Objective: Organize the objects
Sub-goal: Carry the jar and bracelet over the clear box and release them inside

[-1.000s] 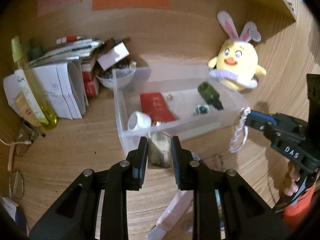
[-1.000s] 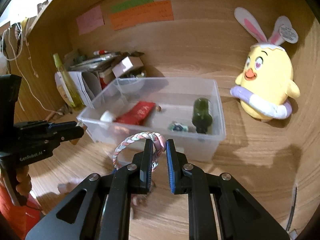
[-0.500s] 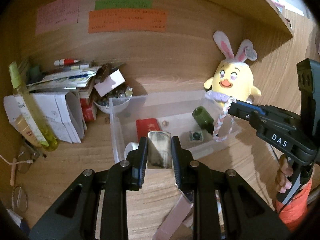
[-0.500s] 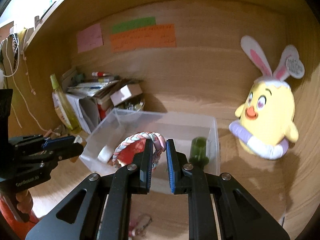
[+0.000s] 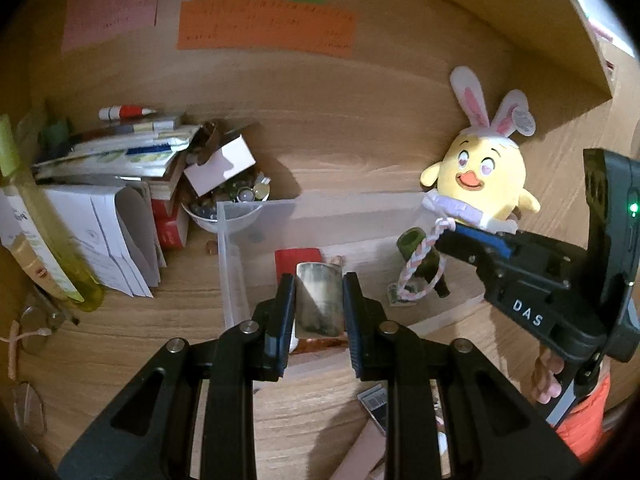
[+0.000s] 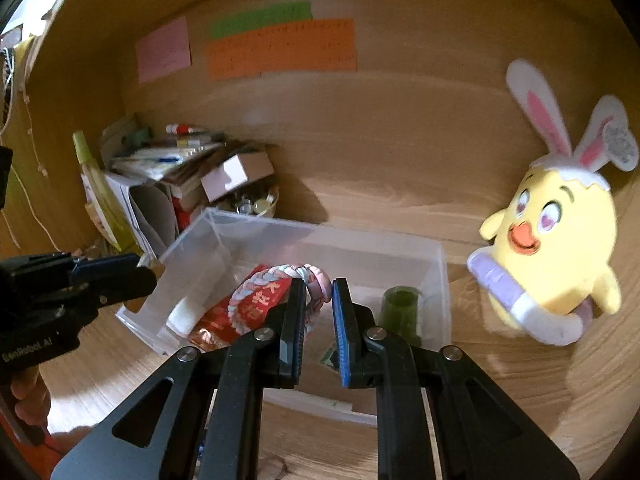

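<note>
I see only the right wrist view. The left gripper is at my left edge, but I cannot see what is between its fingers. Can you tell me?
Observer: The left gripper is shut on a small grey cylinder, seen over the near wall of the clear bin.
Operator: How does my bracelet hang?
Observer: From the right gripper the braided bracelet hangs as an open loop, in front of the green bottle.
Operator: Is anything on the desk nearer than the bin?
Observer: Yes, a small barcoded pack lies there.
</note>
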Demonstrator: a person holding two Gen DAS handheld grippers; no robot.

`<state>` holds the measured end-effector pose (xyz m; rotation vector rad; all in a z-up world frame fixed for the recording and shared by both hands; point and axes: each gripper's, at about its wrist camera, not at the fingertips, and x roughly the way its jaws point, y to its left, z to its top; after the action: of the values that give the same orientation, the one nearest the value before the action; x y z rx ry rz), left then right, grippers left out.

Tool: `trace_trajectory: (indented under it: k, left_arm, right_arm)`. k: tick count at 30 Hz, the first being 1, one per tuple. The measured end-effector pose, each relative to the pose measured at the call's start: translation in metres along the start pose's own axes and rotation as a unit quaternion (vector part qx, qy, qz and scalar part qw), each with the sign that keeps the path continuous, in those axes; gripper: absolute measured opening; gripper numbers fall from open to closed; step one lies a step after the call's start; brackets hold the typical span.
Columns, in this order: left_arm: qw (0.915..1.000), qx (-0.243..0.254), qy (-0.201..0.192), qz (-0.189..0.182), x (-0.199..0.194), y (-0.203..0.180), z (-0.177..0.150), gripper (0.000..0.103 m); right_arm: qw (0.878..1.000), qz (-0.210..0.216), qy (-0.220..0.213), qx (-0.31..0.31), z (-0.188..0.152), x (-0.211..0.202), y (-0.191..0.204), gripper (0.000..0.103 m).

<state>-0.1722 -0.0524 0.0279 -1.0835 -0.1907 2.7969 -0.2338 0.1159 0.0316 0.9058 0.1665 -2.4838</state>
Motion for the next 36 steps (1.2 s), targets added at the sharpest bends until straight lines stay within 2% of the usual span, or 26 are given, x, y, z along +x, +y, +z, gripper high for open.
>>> trace_trajectory:
  k: [16,24,26,30,36]
  left_arm:
    - [0.9986,-0.009,0.052,-0.005,0.047,0.008,-0.005,0.023]
    - [0.9993,0.002,0.038,0.001,0.044,0.0,-0.005,0.023]
    - [0.9993,0.005,0.036,0.001,0.041,-0.002,-0.005,0.023]
    - [0.9995,0.011,0.029,0.005,0.034,-0.007,-0.005,0.024]
    - [0.9992,0.017,0.03,0.02,0.025,-0.013,-0.012,0.024]
  right_arm:
    - [0.998,-0.011,0.06,-0.024,-0.017,0.044,0.007,0.012]
    - [0.997,-0.016,0.064,-0.033,-0.017,0.046,0.011,0.013]
    - [0.997,-0.012,0.064,-0.031,-0.017,0.044,0.011,0.018]
    - [0.998,-0.021,0.048,-0.034,-0.015,0.034,0.013,0.038]
    - [0.998,-0.035,0.022,-0.05,-0.015,0.013,0.021,0.039]
